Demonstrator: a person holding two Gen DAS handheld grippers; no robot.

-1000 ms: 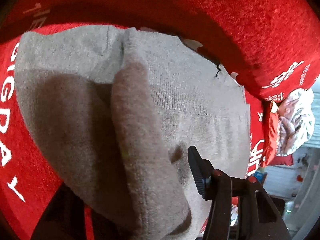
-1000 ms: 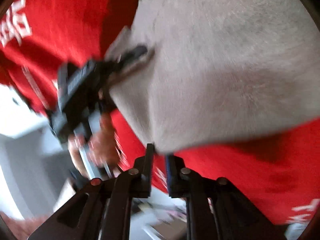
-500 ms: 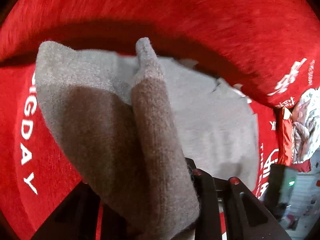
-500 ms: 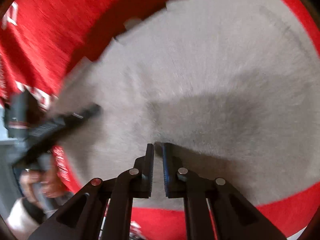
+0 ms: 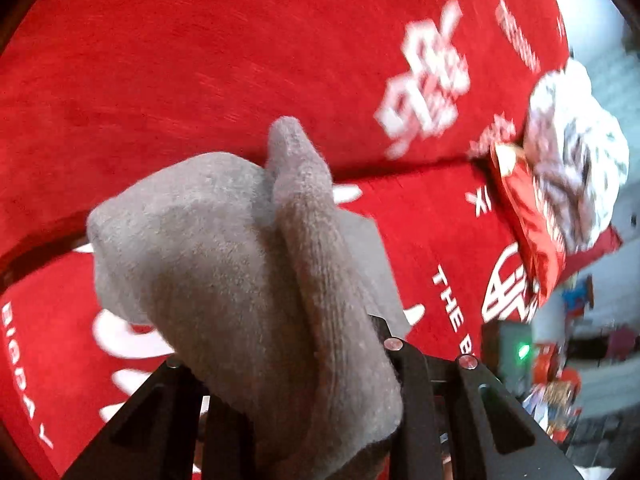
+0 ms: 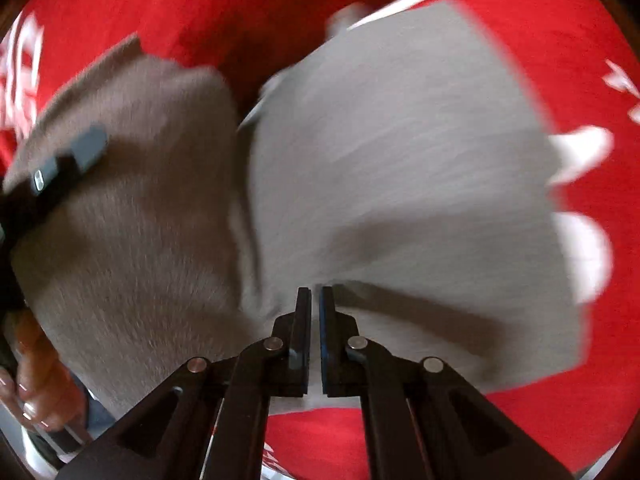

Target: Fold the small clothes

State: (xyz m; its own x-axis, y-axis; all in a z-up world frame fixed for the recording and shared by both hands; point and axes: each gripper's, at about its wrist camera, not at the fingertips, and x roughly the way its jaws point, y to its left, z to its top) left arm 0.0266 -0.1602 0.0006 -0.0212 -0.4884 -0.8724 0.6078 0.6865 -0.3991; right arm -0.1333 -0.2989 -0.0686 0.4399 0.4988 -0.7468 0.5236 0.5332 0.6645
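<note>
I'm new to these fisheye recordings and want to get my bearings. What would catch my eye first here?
The grey knitted garment fills both views, one edge bunched in the left gripper and lifted over the bright red cloth with white lettering. In the right wrist view, the right gripper is pinched shut at the garment's near edge. At the right of the left wrist view, a crumpled white patterned cloth lies on the red cloth's edge.

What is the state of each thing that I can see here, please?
grey knit garment: partly lifted, one side folded up, not yet flat.
left gripper: shut on the garment's bunched edge.
right gripper: jaws shut, pinching the garment's edge.
red printed cloth: spread flat beneath.
patterned bundle: crumpled, unfolded.
</note>
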